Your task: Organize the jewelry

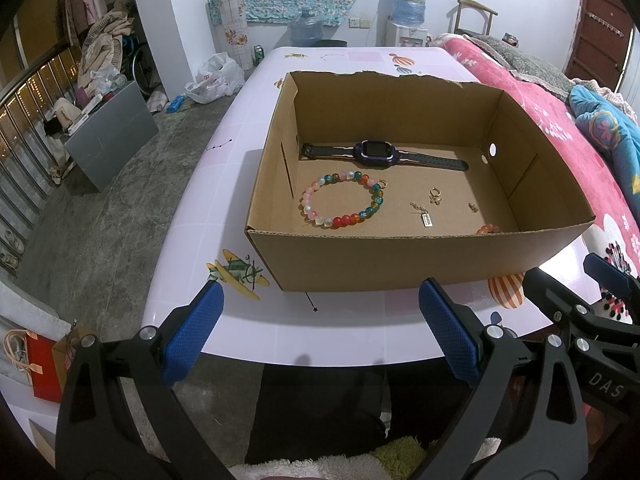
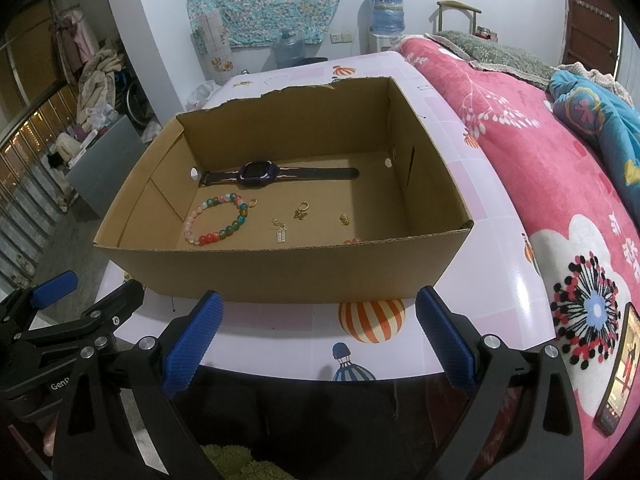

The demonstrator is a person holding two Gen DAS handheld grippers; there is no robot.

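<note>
An open cardboard box (image 1: 400, 258) (image 2: 280, 272) stands on the pink table. Inside lie a dark smartwatch (image 1: 376, 154) (image 2: 260, 173), a multicoloured bead bracelet (image 1: 342, 202) (image 2: 218, 222), a gold butterfly ring (image 1: 435, 196) (image 2: 301, 209), a small tag charm (image 1: 425, 216) (image 2: 281, 234), a small gold piece (image 1: 473, 207) (image 2: 345, 219) and orange beads (image 1: 487, 229) partly hidden by the near wall. My left gripper (image 1: 320, 328) is open and empty at the table's near edge. My right gripper (image 2: 318, 332) is open and empty beside it.
The pink patterned table (image 1: 240, 168) (image 2: 480, 200) holds the box. A bed with a red floral blanket (image 2: 560, 184) lies to the right, with a phone (image 2: 618, 368) on it. Bare floor and clutter are to the left.
</note>
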